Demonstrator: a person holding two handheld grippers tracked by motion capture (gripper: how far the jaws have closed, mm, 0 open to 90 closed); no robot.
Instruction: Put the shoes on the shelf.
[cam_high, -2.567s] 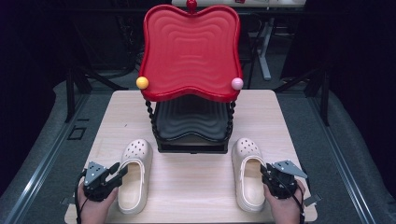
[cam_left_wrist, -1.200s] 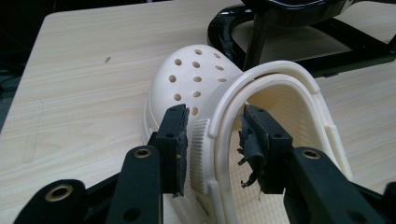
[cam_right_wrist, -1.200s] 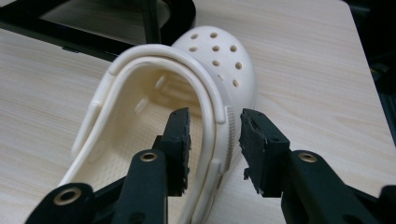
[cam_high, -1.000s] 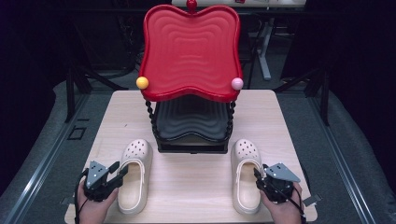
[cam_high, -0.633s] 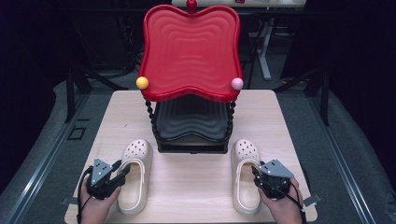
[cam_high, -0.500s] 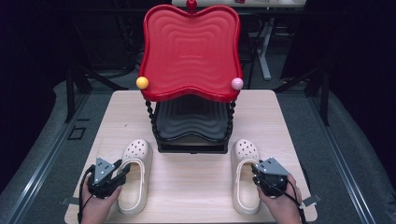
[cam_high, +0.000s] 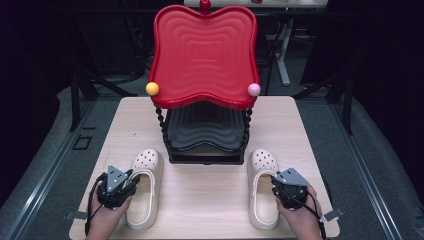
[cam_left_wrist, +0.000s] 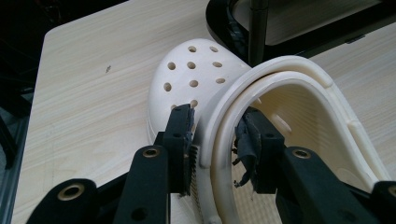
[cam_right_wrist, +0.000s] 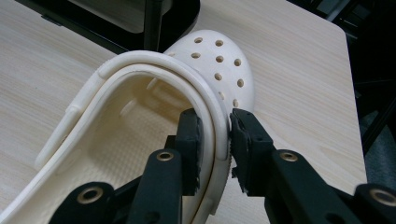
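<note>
Cream clogs lie on the wooden surface (cam_high: 210, 195) in front of the black and red rack (cam_high: 205, 100), toes toward it. One clog, the left clog (cam_high: 142, 187), has its outer side wall between the jaws of the left gripper (cam_left_wrist: 215, 135). These jaws have just been closing, and the pads sit at the wall. On the right clog (cam_high: 262, 187), the right gripper (cam_right_wrist: 215, 135) has just been closing too, its pads close against the outer rim. Both clogs rest flat.
</note>
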